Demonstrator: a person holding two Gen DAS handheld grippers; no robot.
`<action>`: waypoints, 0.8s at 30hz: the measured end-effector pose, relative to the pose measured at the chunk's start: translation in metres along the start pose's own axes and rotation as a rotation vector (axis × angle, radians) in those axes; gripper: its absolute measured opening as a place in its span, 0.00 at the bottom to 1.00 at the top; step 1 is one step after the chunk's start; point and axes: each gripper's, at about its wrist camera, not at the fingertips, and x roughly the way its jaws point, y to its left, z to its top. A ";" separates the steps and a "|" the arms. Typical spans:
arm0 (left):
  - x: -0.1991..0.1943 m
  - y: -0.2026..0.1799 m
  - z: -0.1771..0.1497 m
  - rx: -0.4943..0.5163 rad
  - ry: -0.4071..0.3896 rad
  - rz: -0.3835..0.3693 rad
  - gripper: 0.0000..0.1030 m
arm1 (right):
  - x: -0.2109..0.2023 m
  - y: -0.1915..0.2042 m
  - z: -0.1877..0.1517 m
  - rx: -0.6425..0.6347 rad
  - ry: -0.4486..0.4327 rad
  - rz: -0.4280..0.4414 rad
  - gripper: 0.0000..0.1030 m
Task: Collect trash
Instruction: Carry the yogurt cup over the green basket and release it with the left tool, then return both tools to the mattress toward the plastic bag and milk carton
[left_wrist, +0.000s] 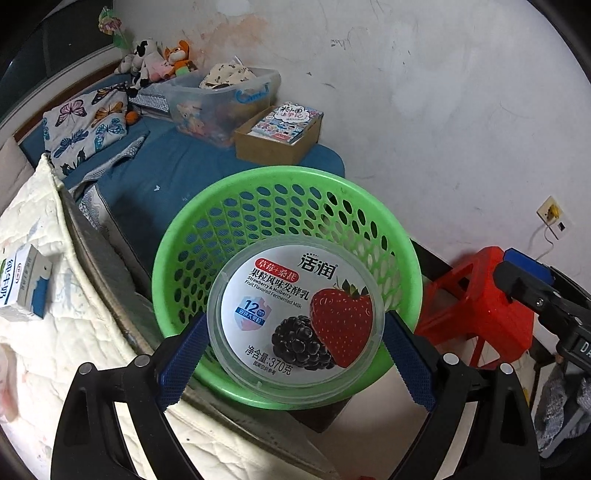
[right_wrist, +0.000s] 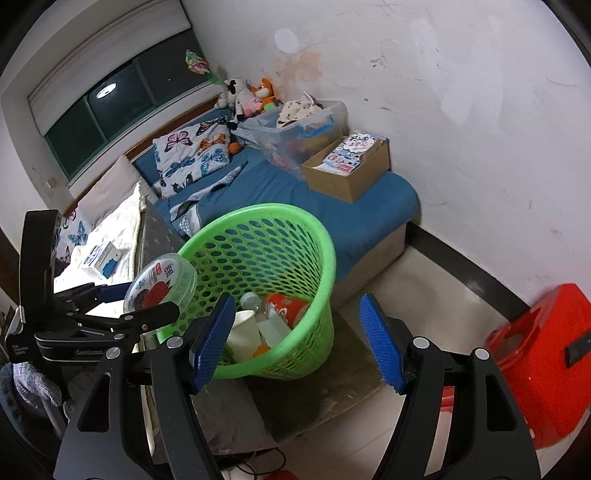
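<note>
Over the green basket (left_wrist: 402, 254), a strawberry-labelled round yogurt tub (left_wrist: 295, 317).

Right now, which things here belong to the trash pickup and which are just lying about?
Job:
- yogurt tub, clamped in the left hand-held gripper at the basket's rim
- green basket, already holding cups and a can
- milk carton on the quilt, possibly next

Lying about:
- red stool
- cardboard box
- clear bin
- plush toys
- butterfly pillow

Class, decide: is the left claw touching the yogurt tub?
Touching. In the left wrist view, both blue pads of the left claw press against opposite sides of the yogurt tub.
</note>
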 end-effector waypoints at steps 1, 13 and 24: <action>0.001 0.001 0.001 -0.002 0.001 -0.006 0.88 | 0.000 0.000 -0.001 0.000 0.000 -0.001 0.68; -0.025 0.005 0.000 -0.007 -0.055 -0.023 0.88 | -0.009 0.011 0.000 -0.007 -0.015 0.011 0.68; -0.083 0.037 -0.026 -0.060 -0.142 0.032 0.88 | -0.014 0.047 -0.001 -0.077 -0.018 0.059 0.68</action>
